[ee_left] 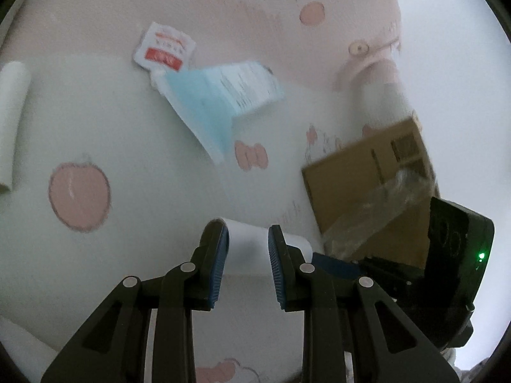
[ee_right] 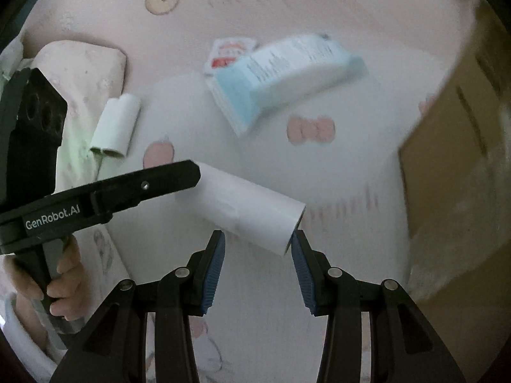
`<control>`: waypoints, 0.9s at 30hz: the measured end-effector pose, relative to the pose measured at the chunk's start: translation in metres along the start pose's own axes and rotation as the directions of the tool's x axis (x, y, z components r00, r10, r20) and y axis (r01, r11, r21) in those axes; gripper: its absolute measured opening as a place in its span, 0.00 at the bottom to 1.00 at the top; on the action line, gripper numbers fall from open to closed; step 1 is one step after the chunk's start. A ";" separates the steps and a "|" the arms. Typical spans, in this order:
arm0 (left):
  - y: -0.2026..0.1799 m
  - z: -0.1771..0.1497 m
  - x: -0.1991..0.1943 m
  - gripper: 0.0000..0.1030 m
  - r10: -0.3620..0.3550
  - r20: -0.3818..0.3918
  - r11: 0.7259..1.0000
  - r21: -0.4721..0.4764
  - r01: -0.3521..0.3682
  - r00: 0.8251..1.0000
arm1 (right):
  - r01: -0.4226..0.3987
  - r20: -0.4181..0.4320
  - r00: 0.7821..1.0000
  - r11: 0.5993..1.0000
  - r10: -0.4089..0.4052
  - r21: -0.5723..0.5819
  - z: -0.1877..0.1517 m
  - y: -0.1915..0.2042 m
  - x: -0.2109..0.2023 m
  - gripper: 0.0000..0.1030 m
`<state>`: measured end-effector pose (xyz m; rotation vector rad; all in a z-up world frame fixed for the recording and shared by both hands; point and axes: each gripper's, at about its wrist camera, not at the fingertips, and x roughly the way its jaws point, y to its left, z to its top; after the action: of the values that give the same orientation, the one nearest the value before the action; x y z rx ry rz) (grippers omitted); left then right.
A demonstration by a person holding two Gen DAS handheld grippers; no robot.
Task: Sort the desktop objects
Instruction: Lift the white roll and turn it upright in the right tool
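A white paper roll [ee_right: 246, 214] lies on the pink-and-white patterned cloth [ee_right: 319, 172]. My left gripper [ee_left: 248, 245] grips one end of this roll [ee_left: 246, 242]; in the right wrist view its black finger [ee_right: 143, 185] reaches the roll's left end. My right gripper [ee_right: 258, 255] is open, its jaws on either side of the roll's right end, just short of it. A blue-and-white tissue pack [ee_right: 287, 73] and a red-and-white sachet [ee_right: 230, 52] lie farther off. Two smaller white rolls [ee_right: 116, 126] lie at the left.
A brown cardboard box [ee_right: 456, 166] with clear plastic wrap [ee_left: 377, 214] stands at the right. A pink cushion [ee_right: 83, 60] sits at the far left. The tissue pack [ee_left: 220, 102] and sachet [ee_left: 164, 48] show in the left wrist view too.
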<state>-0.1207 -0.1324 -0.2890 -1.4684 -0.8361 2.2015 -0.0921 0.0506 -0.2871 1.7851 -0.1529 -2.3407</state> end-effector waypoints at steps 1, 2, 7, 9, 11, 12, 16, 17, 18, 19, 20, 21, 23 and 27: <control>-0.002 -0.004 0.000 0.28 0.000 -0.005 1.000 0.000 0.000 1.000 | -0.007 -0.003 1.000 1.000 0.007 0.020 -0.007 -0.003 0.000 0.39; -0.003 -0.008 0.001 0.28 -0.004 -0.011 1.000 -0.004 0.004 1.000 | -0.014 -0.008 1.000 0.999 0.014 0.034 -0.012 -0.005 0.001 0.39; -0.005 -0.023 0.001 0.28 -0.033 -0.018 0.998 -0.051 0.032 0.999 | -0.021 -0.039 0.999 0.999 0.022 0.044 -0.039 -0.006 0.003 0.39; -0.006 -0.030 0.001 0.28 -0.022 -0.018 0.998 -0.064 0.021 1.000 | -0.021 -0.046 0.999 0.999 0.022 0.033 -0.050 -0.004 0.004 0.39; -0.007 -0.035 0.001 0.28 -0.008 -0.020 0.997 -0.073 0.007 1.000 | -0.037 -0.050 0.998 0.999 0.038 0.022 -0.059 0.000 0.003 0.39; -0.007 -0.038 0.000 0.28 -0.004 -0.022 0.997 -0.082 0.002 1.000 | -0.046 -0.060 0.997 0.999 0.046 0.009 -0.065 0.003 0.004 0.39; -0.010 -0.044 -0.002 0.49 0.018 -0.020 0.995 -0.096 -0.019 1.000 | -0.035 -0.068 0.997 0.998 0.032 -0.050 -0.075 0.012 0.002 0.39; -0.011 -0.045 -0.002 0.51 0.024 -0.019 0.995 -0.093 -0.026 1.000 | -0.033 -0.067 0.997 0.998 0.029 -0.055 -0.076 0.013 0.001 0.40; -0.012 -0.046 -0.003 0.52 0.033 -0.016 0.995 -0.091 -0.034 0.999 | -0.029 -0.061 0.998 0.998 0.025 -0.057 -0.076 0.014 -0.002 0.40; -0.013 -0.047 -0.004 0.53 0.041 -0.010 0.995 -0.093 -0.042 0.999 | -0.022 -0.047 0.999 0.998 0.019 -0.062 -0.076 0.014 -0.007 0.40; -0.013 -0.049 -0.005 0.53 0.046 -0.003 0.994 -0.097 -0.046 0.999 | -0.015 -0.037 0.999 0.998 0.013 -0.066 -0.076 0.014 -0.010 0.40; -0.013 -0.050 -0.007 0.53 0.050 0.004 0.994 -0.100 -0.049 0.999 | -0.007 -0.024 1.000 0.998 0.005 -0.067 -0.075 0.014 -0.013 0.40; -0.014 -0.053 -0.011 0.53 0.060 0.023 0.993 -0.104 -0.057 0.998 | 0.003 -0.005 1.000 0.997 -0.003 -0.071 -0.074 0.014 -0.020 0.40; -0.013 -0.058 -0.023 0.53 0.080 0.078 0.990 -0.119 -0.070 0.994 | 0.004 0.039 0.999 0.995 0.000 -0.095 -0.068 0.016 -0.030 0.42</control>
<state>-0.0592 -0.1202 -0.2807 -1.4933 -0.9659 2.3179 -0.0179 0.0435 -0.2741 1.6974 -0.0439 -2.3429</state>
